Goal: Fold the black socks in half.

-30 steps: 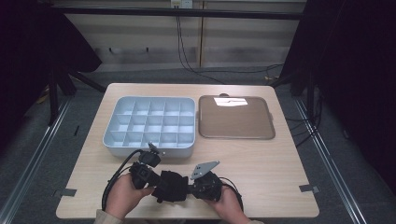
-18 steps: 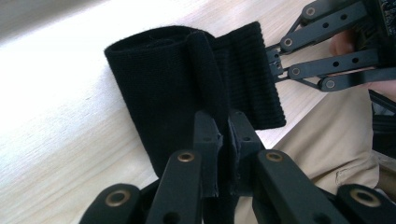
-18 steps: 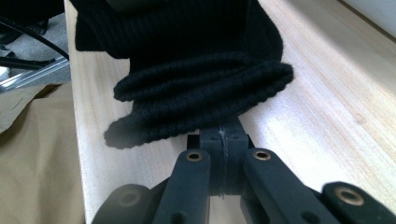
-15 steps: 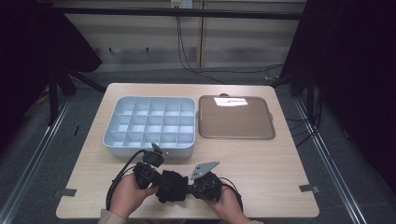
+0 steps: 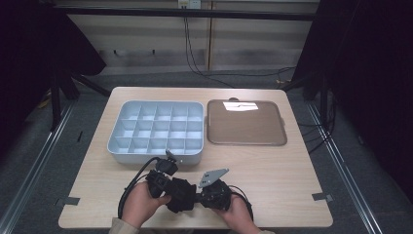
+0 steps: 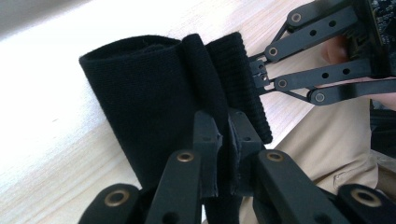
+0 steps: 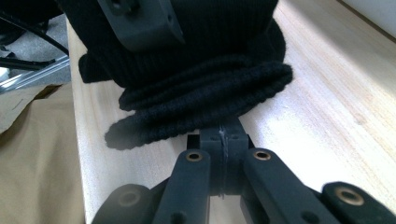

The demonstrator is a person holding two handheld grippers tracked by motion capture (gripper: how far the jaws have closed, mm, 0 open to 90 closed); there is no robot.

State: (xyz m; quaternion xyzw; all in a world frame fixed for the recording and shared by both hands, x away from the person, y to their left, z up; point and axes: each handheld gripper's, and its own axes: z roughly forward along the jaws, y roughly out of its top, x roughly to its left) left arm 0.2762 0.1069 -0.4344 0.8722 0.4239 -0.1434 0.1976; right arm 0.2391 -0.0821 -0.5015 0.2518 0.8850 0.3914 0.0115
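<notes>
Black knitted cloth sits bunched between our two grippers at the near edge of the tabletop, and we hold it from both sides so neither end can slip while we work it. Our left gripper has its jaws nearly closed on a fold of the fabric; in the left gripper view the flat panel stands upright just beyond them with a ribbed cuff alongside. Our right gripper has its jaws fully together, pinching the ribbed edge where it lies on the wood (the layers stack in soft rolls there, so we judge it a folded or rolled garment, perhaps a sock). We keep it low and close to us, likely because the fold is easier to control against the tabletop. Farther off stand the white compartment tray and the brown flat tray, side by side and well apart from the cloth; we would guess one of them is where it goes.
</notes>
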